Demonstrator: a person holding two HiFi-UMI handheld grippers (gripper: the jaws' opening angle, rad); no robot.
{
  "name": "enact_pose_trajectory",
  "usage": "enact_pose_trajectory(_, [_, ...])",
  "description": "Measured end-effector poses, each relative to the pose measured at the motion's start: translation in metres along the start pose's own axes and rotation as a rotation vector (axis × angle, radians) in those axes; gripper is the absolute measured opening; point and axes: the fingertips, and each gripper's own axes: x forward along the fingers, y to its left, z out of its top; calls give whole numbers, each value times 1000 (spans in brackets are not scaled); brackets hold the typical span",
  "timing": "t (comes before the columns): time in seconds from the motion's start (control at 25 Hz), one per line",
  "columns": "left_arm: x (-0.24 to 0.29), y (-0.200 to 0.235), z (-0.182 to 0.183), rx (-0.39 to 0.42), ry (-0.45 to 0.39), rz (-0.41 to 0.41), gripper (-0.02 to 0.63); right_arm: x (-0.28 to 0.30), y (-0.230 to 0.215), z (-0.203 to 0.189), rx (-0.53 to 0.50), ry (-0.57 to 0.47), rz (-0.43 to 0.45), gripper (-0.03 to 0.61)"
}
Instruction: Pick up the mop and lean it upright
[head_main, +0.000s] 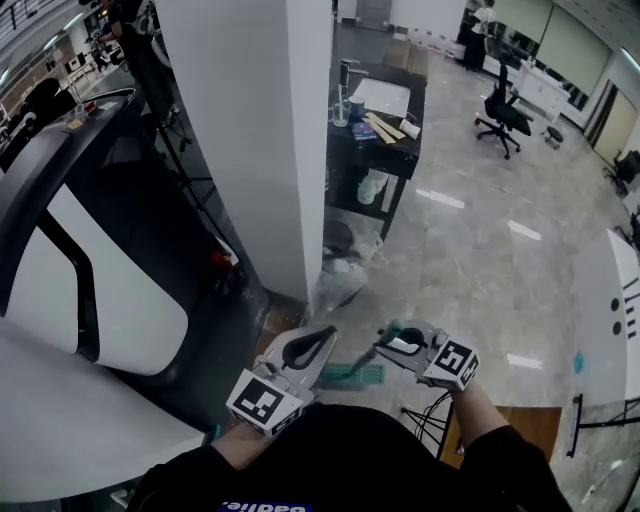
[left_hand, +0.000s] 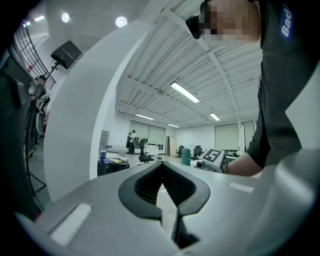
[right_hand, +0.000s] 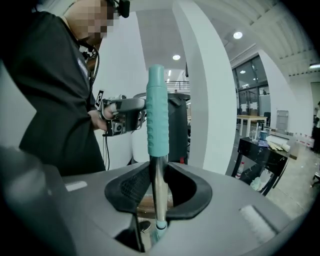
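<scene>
The mop stands nearly upright in front of me; its teal handle grip (right_hand: 157, 115) rises above my right gripper (right_hand: 158, 176), whose black pads are shut on the metal shaft just under the grip. In the head view the right gripper (head_main: 386, 346) holds the handle top (head_main: 392, 328) over the teal mop head (head_main: 352, 375) on the floor. My left gripper (head_main: 328, 336) hangs just left of it, apart from the mop. In the left gripper view its jaws (left_hand: 161, 168) are shut with nothing between them, and the teal grip (left_hand: 186, 157) shows beyond.
A wide white pillar (head_main: 250, 130) rises straight ahead, with a crumpled plastic bag (head_main: 340, 282) at its foot. A black table (head_main: 392, 158) with clutter stands behind it. A big white and black machine (head_main: 90, 250) fills the left. An office chair (head_main: 500, 115) is far right.
</scene>
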Motion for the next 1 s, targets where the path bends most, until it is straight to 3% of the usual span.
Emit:
enact_pose_trajectory(0.28, [8,70,-1,-14,0,-21,20,54,-41,-27,-56,175,22,106])
enact_pose_trajectory(0.52, [13,104,-8,-41,16,26,20,80,-75,-43,-51,224,22,106])
enact_pose_trajectory(0.84, [36,141,1,-18,23,187,20,117,-134,-31,-110,185,53,106])
enact_pose_trajectory(1.0, [59,151,12,-4,20,266,20,129,-151,-30,-199,208,132,106])
